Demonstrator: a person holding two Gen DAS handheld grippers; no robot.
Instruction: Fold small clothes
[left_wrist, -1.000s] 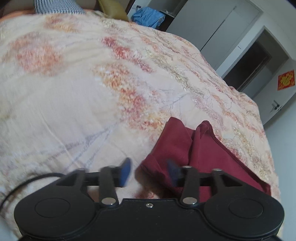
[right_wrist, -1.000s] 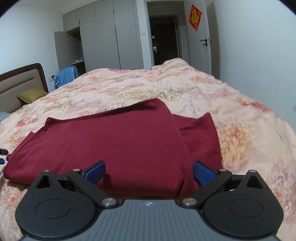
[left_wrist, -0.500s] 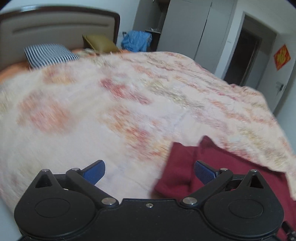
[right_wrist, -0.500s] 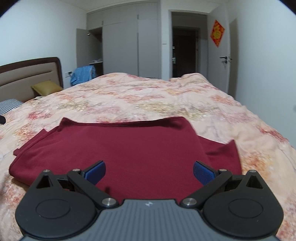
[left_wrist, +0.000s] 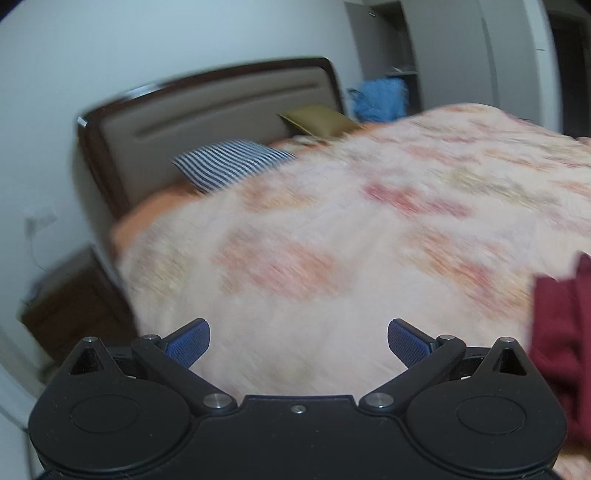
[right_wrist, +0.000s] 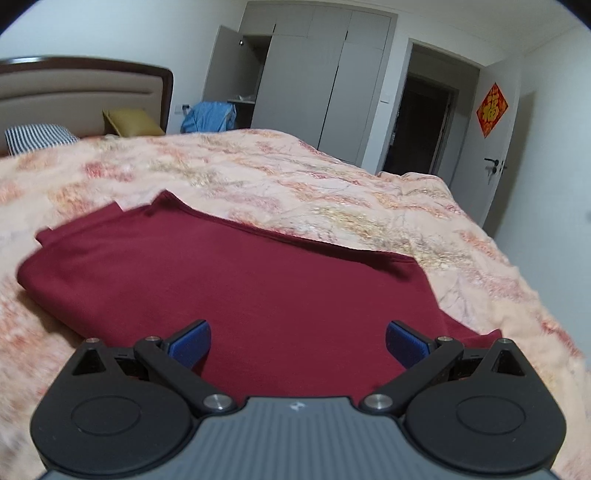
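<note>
A dark red garment (right_wrist: 236, 288) lies folded flat on the floral bedspread (right_wrist: 332, 192). In the left wrist view only its left edge (left_wrist: 561, 332) shows at the far right. My right gripper (right_wrist: 297, 341) is open and empty, held just above the near part of the garment. My left gripper (left_wrist: 298, 341) is open and empty over bare bedspread (left_wrist: 332, 258), well to the left of the garment. The left wrist view is blurred.
A headboard (left_wrist: 207, 122), a striped pillow (left_wrist: 232, 162) and an olive cushion (left_wrist: 317, 120) are at the bed's head. A dark nightstand (left_wrist: 74, 295) stands beside the bed. A wardrobe (right_wrist: 325, 85), blue clothes (right_wrist: 208, 116) and an open doorway (right_wrist: 421, 122) lie beyond.
My left gripper opened wide, let go of the garment's edge and swung left, away from it. My right gripper stayed open and turned its view left over the garment.
</note>
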